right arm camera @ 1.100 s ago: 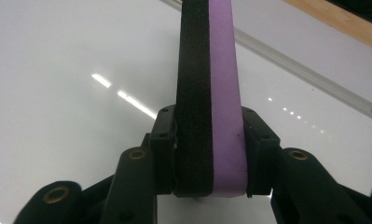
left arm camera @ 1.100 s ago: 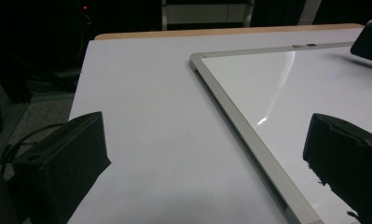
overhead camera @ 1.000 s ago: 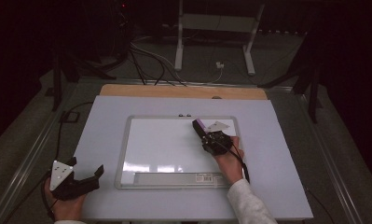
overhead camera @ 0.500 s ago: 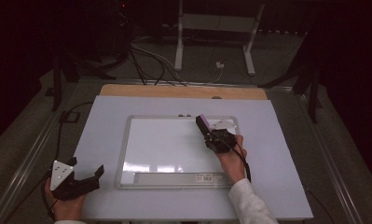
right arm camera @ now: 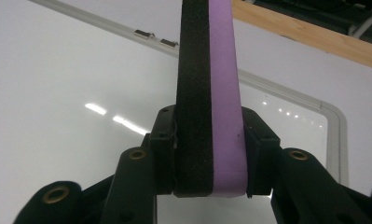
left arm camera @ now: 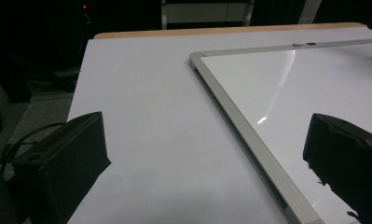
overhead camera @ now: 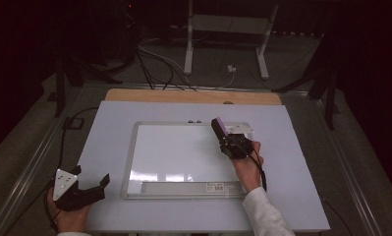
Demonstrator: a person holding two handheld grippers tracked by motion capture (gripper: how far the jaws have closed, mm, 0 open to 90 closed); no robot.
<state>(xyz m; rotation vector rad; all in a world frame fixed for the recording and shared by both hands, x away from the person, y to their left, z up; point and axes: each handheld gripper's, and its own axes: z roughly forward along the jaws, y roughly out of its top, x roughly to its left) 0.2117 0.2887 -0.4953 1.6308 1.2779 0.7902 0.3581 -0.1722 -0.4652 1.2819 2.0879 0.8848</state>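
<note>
Purple-black eraser (right arm camera: 210, 93) over whiteboard (overhead camera: 179, 152)

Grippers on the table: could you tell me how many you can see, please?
2. The left gripper rests open at the table's near left corner, off the whiteboard. The right gripper is over the whiteboard's far right part, shut on an eraser.

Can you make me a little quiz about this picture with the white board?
1. True or false: the right gripper is clamped on an eraser.
2. What colours are the eraser's two layers?
3. Where is the left gripper? A) on the board B) beside the board's near left corner C) off the table

Key: 1 true. 2 black and purple. 3 B.
</note>
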